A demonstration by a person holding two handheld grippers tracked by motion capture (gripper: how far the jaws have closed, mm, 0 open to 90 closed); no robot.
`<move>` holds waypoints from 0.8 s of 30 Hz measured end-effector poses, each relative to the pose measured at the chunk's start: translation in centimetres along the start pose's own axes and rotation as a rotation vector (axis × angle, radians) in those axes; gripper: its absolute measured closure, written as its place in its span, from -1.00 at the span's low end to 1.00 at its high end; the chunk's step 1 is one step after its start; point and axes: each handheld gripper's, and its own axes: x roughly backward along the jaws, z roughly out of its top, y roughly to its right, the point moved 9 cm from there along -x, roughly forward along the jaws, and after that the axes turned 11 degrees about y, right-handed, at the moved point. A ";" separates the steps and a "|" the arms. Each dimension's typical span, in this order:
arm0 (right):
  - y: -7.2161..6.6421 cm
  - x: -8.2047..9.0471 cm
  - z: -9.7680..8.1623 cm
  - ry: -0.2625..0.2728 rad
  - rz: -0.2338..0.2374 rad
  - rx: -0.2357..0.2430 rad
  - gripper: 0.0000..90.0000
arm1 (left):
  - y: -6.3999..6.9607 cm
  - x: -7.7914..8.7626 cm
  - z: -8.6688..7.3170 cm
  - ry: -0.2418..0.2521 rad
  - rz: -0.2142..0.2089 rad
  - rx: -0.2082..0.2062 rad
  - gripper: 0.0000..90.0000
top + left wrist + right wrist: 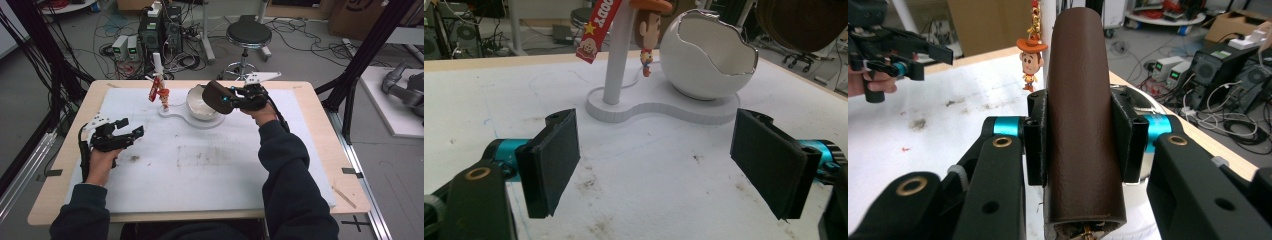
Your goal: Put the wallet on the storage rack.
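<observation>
My right gripper [227, 98] is shut on a brown leather case [1080, 120], held in the air just above the white egg-shaped bowl [202, 105]. The bowl sits on a white stand [664, 107] with an upright post [616, 55]. From the post hang a cowboy figure keychain [1029, 59] and a red tag [596, 30]. My left gripper [131, 131] is open at the left of the mat, jaws wide apart and empty, pointing toward the stand. In the right gripper view the left gripper [898, 47] shows far off at upper left.
A white foam mat [200, 170] covers the wooden table [60, 170] and carries a few dirt smudges. Beyond the far edge are a black stool [248, 35], power units [157, 30] and cables on the floor. A black frame post [360, 60] stands at the right.
</observation>
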 end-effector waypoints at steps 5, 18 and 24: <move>0.8 -2.0 0.4 -0.014 0.005 0.038 0.44 | -0.2 0.2 -0.1 -0.001 0.007 0.007 -0.56; 2.4 -6.2 -1.0 -0.065 0.006 0.152 0.44 | -0.4 0.3 -0.2 0.000 0.005 0.021 -0.56; 2.5 -7.3 -2.6 -0.117 0.020 0.178 0.44 | -0.5 0.4 -0.3 -0.002 0.006 0.027 -0.56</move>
